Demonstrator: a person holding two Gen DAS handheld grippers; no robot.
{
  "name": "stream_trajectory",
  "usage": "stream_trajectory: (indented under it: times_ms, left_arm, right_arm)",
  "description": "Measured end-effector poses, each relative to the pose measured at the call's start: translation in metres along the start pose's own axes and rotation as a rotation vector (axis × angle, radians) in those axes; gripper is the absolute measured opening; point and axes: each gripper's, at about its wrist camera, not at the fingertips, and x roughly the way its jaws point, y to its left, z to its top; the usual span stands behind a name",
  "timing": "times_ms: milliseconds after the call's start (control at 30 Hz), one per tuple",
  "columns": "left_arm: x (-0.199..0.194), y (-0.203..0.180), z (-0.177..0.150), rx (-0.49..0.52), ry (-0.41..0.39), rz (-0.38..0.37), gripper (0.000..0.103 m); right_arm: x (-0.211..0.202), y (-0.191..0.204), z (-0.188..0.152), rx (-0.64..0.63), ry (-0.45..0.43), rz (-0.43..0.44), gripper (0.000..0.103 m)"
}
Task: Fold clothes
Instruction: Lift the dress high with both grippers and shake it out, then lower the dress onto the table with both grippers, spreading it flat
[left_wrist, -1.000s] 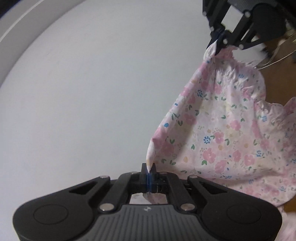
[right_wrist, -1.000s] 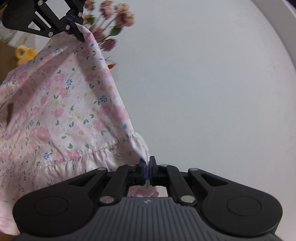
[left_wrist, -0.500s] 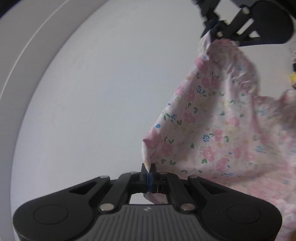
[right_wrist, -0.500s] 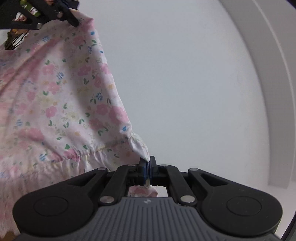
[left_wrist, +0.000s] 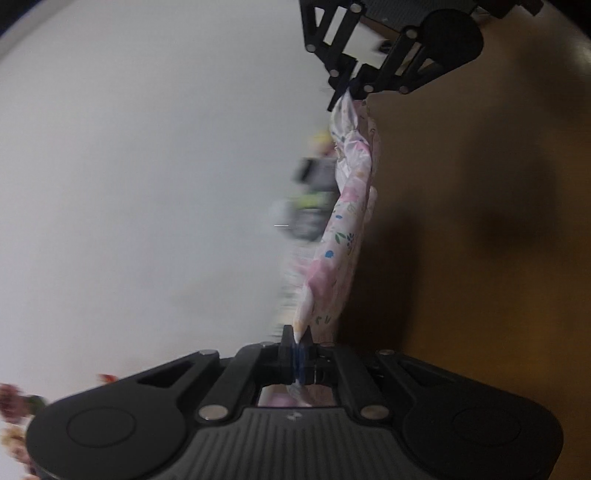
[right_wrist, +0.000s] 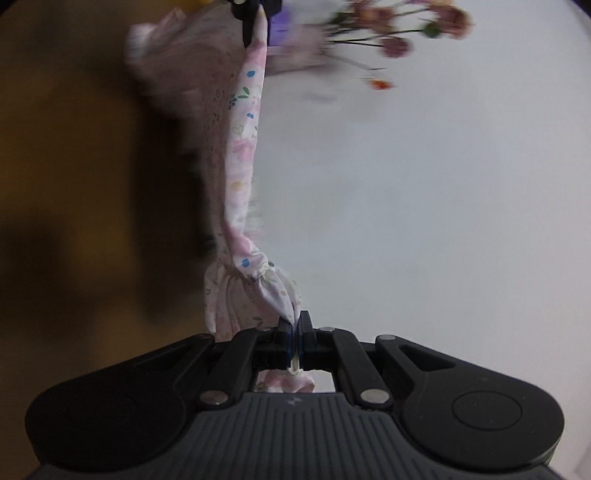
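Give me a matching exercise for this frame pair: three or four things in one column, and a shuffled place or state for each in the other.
Things:
1. left gripper
2. floral garment
3. flower sprigs
4. brown surface

Places or states:
A. blurred, against the white wall at the top of the right wrist view
B. pulled into a narrow band between two grippers
C. shut on a fabric corner
D. on the dark side of the garment

Pairs: 1-C, 2-B, 3-A, 4-D

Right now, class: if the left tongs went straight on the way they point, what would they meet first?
The left tongs, shut on the floral garment, point along its stretched edge toward the right tongs. Probably those come first, though depth is unclear.
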Motion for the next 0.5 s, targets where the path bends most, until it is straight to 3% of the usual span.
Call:
stream_trajectory:
  times_ms: [133,333,400,467,500]
  left_arm:
    - [-0.011,-0.036,0.001,-0.005,-0.017,-0.099,0.001]
    - [-0.001,-0.050,-0.001,-0.096,-0.008,-0.165,0.006]
    - [-0.001,-0.043,-0.005,-0.161,0.005,-0.212,0.014]
    - [-0.023,-0.027,-0.028,-0.231,0.010,-0.266,0.043]
    - [-0.029,-0.020,-0.037,-0.270,0.017,-0.287,0.048]
  right_arm:
    - [-0.018,0.029,-0.010,0.028,0.019,0.060,0.002]
    - [-0.049,0.036,-0.001,0.100,0.043,0.102,0.002]
    - [-0.050,0.037,-0.001,0.118,0.055,0.112,0.002]
    - [-0.051,0.039,-0.001,0.134,0.070,0.123,0.002]
    - [-0.051,0.039,-0.002,0.143,0.077,0.130,0.002]
